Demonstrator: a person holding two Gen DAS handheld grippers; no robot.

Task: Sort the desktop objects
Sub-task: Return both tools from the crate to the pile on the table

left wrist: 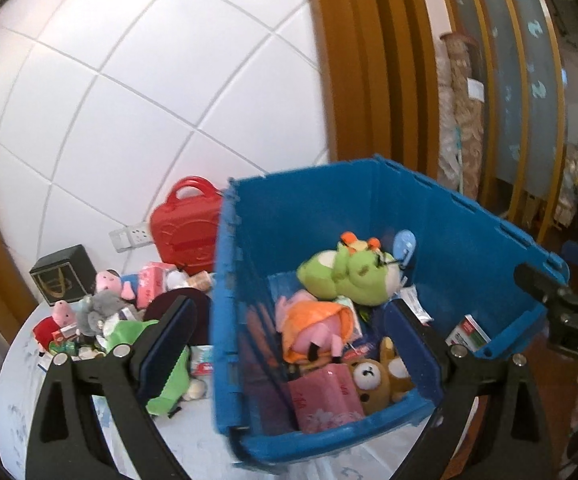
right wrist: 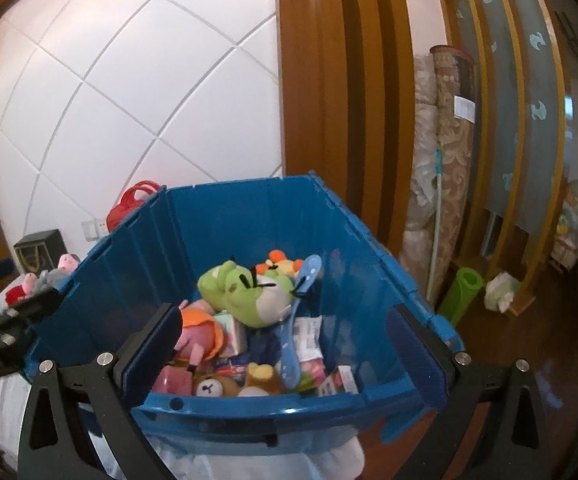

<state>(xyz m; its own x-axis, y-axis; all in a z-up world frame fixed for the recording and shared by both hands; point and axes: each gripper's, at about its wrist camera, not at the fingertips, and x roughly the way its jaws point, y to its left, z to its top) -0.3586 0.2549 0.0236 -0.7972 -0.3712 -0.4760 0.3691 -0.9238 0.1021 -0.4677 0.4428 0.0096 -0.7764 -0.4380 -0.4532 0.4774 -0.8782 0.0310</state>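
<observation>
A blue bin (left wrist: pixel 329 208) stands on the white-clothed table (left wrist: pixel 89 440). Inside lie a green frog plush (left wrist: pixel 353 276), an orange-hooded pink plush (left wrist: pixel 313 328), a brown bear plush (left wrist: pixel 373 380), a pink box (left wrist: pixel 325 400) and small cartons. My left gripper (left wrist: pixel 291 308) hangs open in front of the bin's near left corner, nothing between its fingers. My right gripper (right wrist: pixel 285 312) is open over the bin's near rim (right wrist: pixel 249 408), also holding nothing. The right wrist view shows the frog plush (right wrist: pixel 245 292) and a blue spoon (right wrist: pixel 301 308). Left of the bin is a pile of toys (left wrist: pixel 101 312).
Behind the pile stand a red case (left wrist: pixel 185 228) and a black box (left wrist: pixel 63 276), with a wall socket (left wrist: pixel 133 236) on the white tiled wall. Right of the bin are rolled carpets (right wrist: pixel 449 160), a green roll (right wrist: pixel 463 292) and a wooden floor.
</observation>
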